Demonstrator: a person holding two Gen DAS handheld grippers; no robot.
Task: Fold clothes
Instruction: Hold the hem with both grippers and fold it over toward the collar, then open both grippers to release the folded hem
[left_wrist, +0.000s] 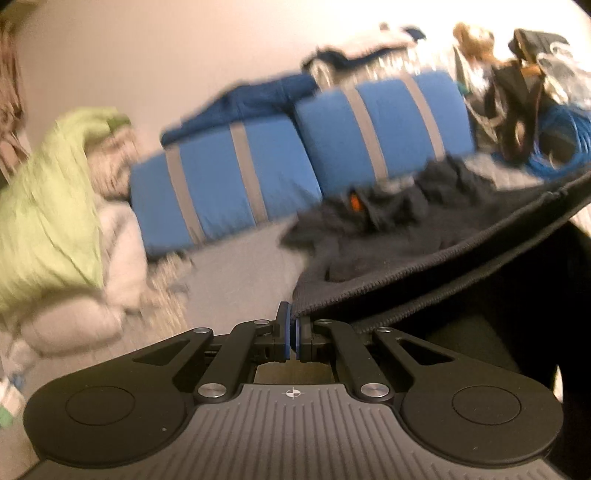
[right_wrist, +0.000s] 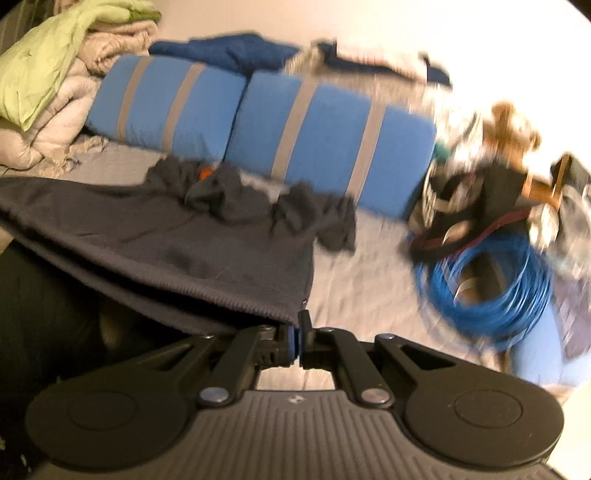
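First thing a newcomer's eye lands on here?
The dark grey garment stretched between both grippers, left gripper and right gripper each pinching a hem corner. Behind it lie two blue pillows with grey stripes; a blue cable coil sits right.

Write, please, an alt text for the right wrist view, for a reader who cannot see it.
The right gripper is shut on one corner of a dark grey garment that is stretched out over a bed. Behind the garment lie two blue pillows with grey stripes, with a heap of green and beige bedding to the left and a coil of blue cable to the right.
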